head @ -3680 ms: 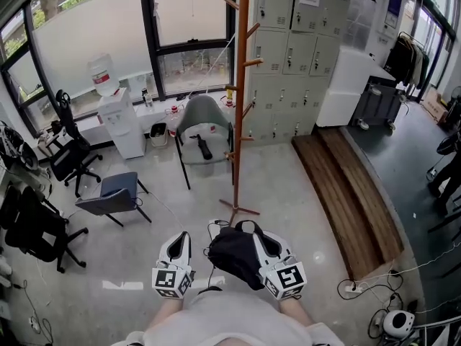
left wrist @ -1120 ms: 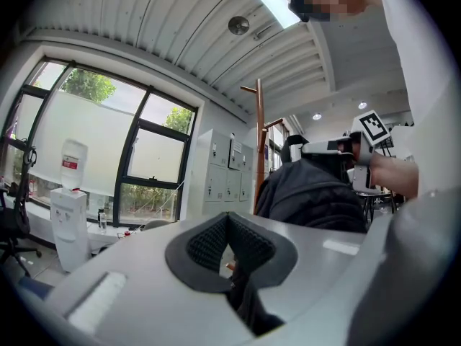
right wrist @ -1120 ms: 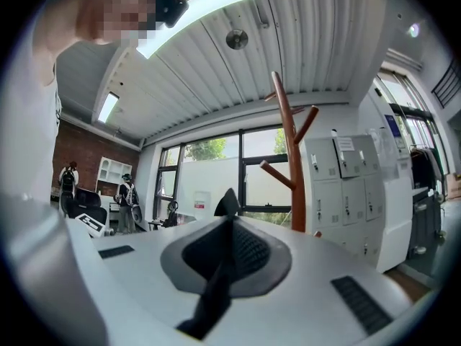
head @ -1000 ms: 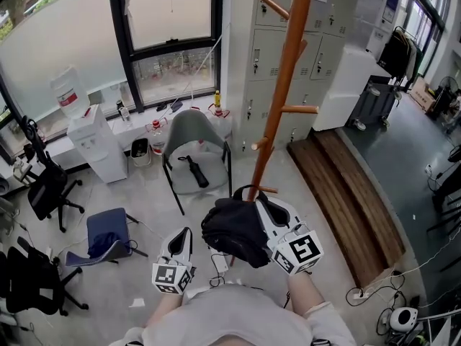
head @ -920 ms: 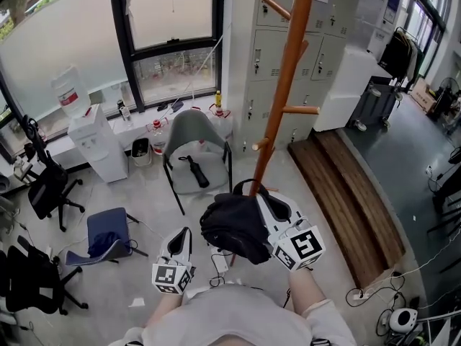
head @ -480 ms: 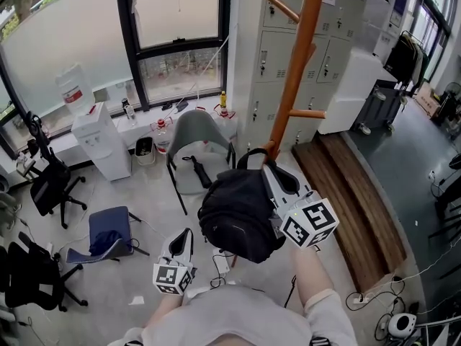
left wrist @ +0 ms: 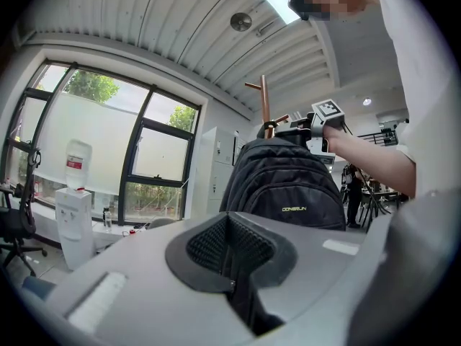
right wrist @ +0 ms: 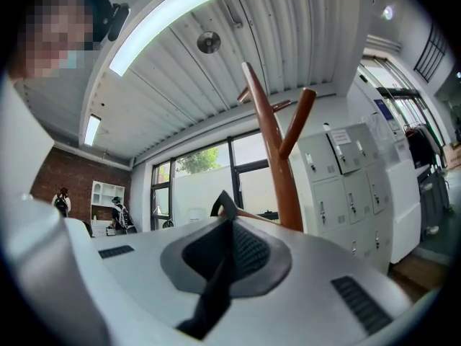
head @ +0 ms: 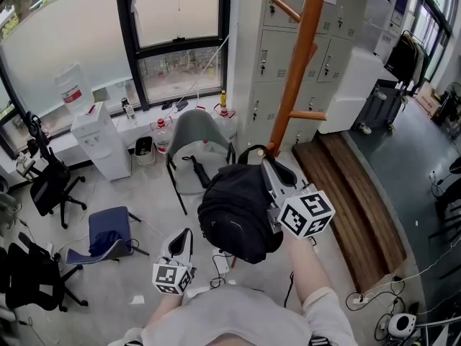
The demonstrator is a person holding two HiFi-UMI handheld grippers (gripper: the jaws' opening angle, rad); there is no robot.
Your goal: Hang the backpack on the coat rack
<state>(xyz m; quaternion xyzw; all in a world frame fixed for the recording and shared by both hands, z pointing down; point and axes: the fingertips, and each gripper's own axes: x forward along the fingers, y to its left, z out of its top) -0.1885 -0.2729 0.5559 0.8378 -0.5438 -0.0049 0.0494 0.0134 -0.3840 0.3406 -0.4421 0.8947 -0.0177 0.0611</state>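
Note:
The black backpack (head: 238, 211) hangs in the air from its top handle (head: 252, 152), with my right gripper (head: 269, 164) shut on that handle. The wooden coat rack (head: 299, 63) stands just behind it; a low peg (head: 308, 115) sticks out to the right a little above the handle. In the right gripper view a black strap tip pokes out between the closed jaws of the right gripper (right wrist: 226, 218), and the rack's pole (right wrist: 277, 157) rises close ahead. My left gripper (head: 178, 245) is low at the left, shut and empty. In its own view the left gripper (left wrist: 230, 225) faces the backpack (left wrist: 288, 186).
A grey chair (head: 196, 132) stands left of the rack, with a water dispenser (head: 101, 139) farther left. Grey lockers (head: 277, 45) are behind the rack and a wooden platform (head: 353, 186) to its right. A blue chair (head: 108, 229) and cables lie on the floor.
My right gripper has lifted the backpack higher and nearer the rack's pole. The left gripper has stayed where it was.

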